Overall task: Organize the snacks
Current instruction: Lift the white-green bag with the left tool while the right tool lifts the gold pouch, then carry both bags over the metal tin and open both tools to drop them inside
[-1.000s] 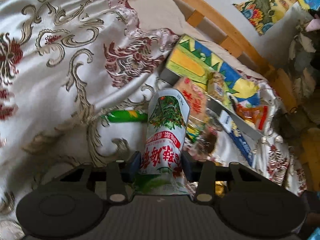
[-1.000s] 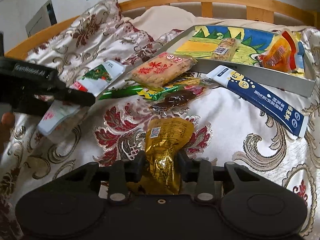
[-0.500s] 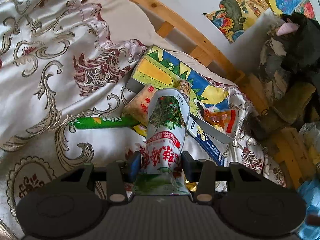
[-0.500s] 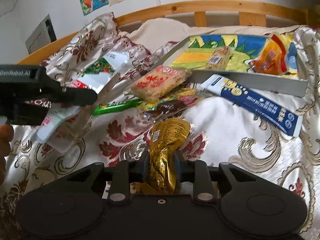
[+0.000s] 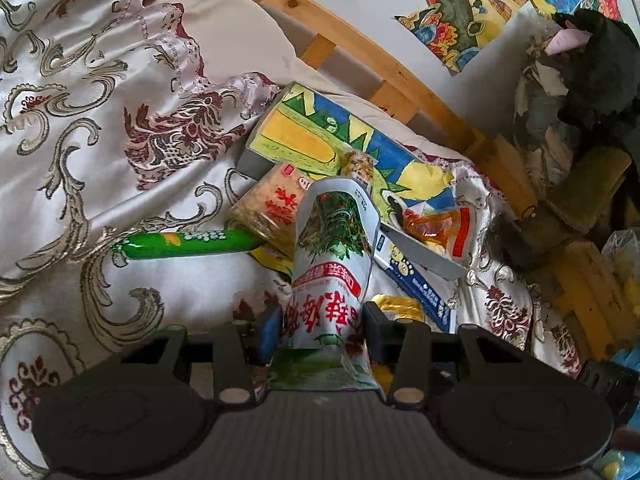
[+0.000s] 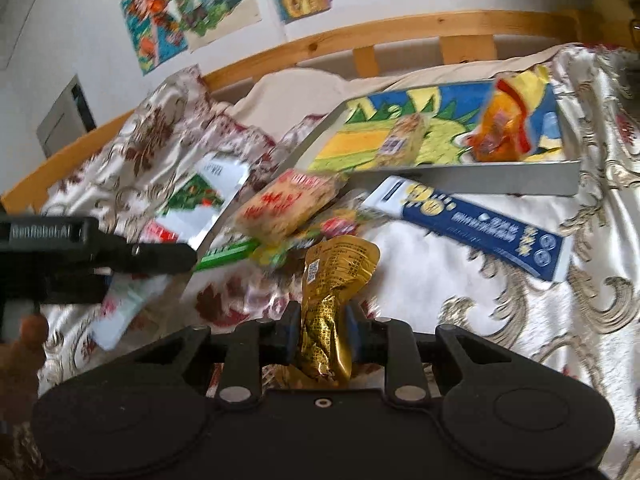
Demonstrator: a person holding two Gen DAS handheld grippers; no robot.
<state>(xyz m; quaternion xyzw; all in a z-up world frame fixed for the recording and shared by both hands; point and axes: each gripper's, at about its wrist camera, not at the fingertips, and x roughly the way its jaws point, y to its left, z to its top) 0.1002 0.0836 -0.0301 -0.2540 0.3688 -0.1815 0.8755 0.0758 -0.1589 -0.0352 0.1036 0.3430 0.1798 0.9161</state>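
Left wrist view: the left gripper is clamped on a glossy white snack pouch printed with green foliage and red characters. The pouch is flat and soft, pinched near its lower end, and its long axis runs straight up the frame away from the camera, its far edge curling slightly. Behind it, at centre frame, a shallow grey tray with a bright painted lining sits on a silky cream bedspread woven with maroon and gold scrolls. A crinkly clear pack of puffed rice cake leans on the tray's near wall, and a smooth green tube-shaped stick lies nearly level just left of it. An orange packet rests inside the tray at its right end. A long flat blue sachet lies below the tray's near wall, angled down to the right.

Right wrist view: the right gripper is closed on a crumpled gold foil pouch, squeezed at its waist; its long axis points up the frame, with the wider top flaring toward centre. The picture is blurred. The tray occupies the upper right, holding a wrapped grain bar and the orange packet. The blue sachet lies below the tray, slanting down to the right. The left gripper's black body enters from the left edge with the white pouch.
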